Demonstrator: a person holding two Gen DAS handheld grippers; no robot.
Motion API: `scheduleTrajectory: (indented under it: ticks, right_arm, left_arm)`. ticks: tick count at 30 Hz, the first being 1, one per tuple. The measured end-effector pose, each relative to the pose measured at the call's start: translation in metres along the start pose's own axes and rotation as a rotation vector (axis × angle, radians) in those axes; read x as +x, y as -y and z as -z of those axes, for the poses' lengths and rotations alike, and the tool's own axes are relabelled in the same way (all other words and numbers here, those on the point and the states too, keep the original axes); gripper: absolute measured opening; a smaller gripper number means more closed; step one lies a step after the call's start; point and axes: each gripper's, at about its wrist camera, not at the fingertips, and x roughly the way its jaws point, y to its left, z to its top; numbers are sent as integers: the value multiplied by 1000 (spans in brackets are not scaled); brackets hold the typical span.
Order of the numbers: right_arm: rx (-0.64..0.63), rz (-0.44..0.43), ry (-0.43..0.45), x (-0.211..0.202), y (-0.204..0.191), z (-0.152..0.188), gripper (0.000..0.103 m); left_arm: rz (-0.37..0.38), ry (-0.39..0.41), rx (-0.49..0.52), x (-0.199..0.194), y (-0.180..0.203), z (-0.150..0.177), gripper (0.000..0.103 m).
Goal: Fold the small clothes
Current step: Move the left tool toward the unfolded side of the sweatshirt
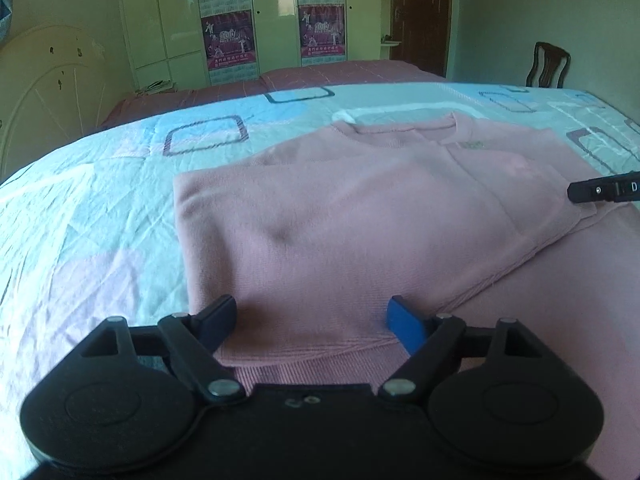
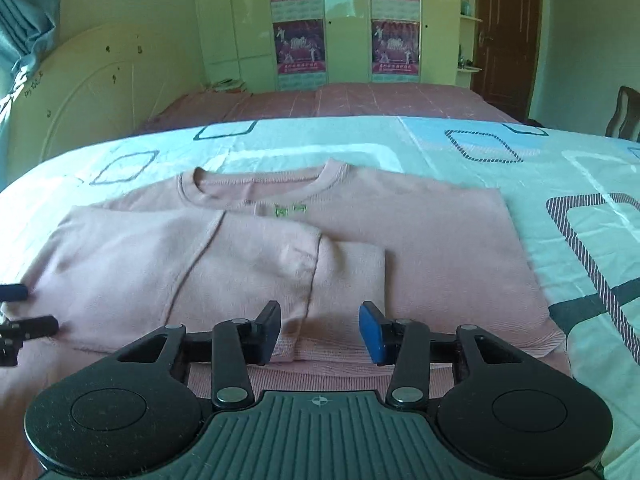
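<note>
This is a bedroom in a home. A wide bed (image 2: pixel 440 140) fills the foreground, spread with a pale blue sheet (image 1: pixel 100 208) printed with rounded squares, and a pink quilted cover (image 2: pixel 360 100) lies at its far end. A cream arched headboard (image 2: pixel 88 92) stands at the left (scuffed with a few dark marks). Against the back wall is a tall glossy wardrobe (image 2: pixel 344 20) with calendar posters (image 2: pixel 298 46) stuck to its doors, beside it small corner shelves (image 2: pixel 468 16) and a dark wooden door (image 2: pixel 508 32). A carved wooden chair (image 1: pixel 548 65) stands to the right, a blue curtain (image 2: pixel 28 12) hangs at the left.
</note>
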Motion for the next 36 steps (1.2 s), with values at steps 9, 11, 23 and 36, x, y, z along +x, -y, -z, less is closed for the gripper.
scheduleTrajectory:
  ticks: [9,11,23,36]
  right_arm:
    - [-38,52,41,-2,-11,10,45]
    - [-52,55,-11,12,-12,17,44]
    - [-67,43,61,5,-33,5,45]
    - [-28,51,-42,73,-45,-55,45]
  left_arm:
    - [-45,13,-6,-6,2,2,87]
    - [-49,20,-11,-4,2,5,88]
    - [-7,56,-26,-6,-7,-7,85]
    - [-1,-36,-29,71,-45,-79,83]
